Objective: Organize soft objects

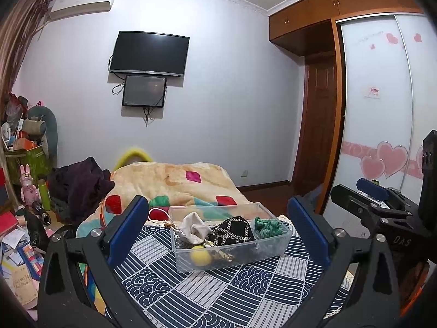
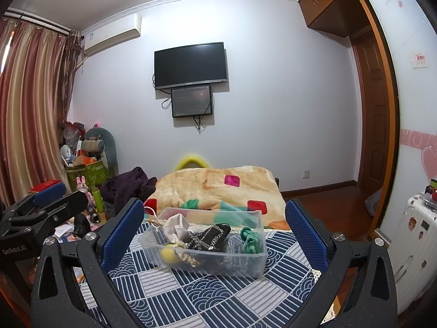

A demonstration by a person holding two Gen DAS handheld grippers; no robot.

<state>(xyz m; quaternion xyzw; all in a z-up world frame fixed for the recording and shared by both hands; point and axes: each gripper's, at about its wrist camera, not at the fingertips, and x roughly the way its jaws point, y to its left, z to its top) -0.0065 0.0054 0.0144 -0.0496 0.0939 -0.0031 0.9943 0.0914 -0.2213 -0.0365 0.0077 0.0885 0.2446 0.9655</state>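
A clear plastic bin (image 1: 275, 246) (image 2: 245, 265) sits on a blue-and-white patterned cloth (image 1: 218, 295) (image 2: 191, 298). In it lie a white cloth pouch (image 1: 195, 227) (image 2: 176, 225), a black chain-trimmed bag (image 1: 232, 231) (image 2: 210, 236), a green knotted rope toy (image 1: 266, 227) (image 2: 251, 239) and a yellow ball (image 1: 200, 257) (image 2: 168, 254). My left gripper (image 1: 218, 235) is open and empty, its blue pads either side of the bin, held back from it. My right gripper (image 2: 214, 235) is open and empty, likewise short of the bin.
A beige blanket with coloured patches (image 1: 174, 183) (image 2: 218, 188) lies behind the bin. A dark garment (image 1: 79, 183) and floor clutter (image 1: 19, 246) are left. A wardrobe with heart decals (image 1: 382, 109) and a white suitcase (image 2: 415, 235) stand right.
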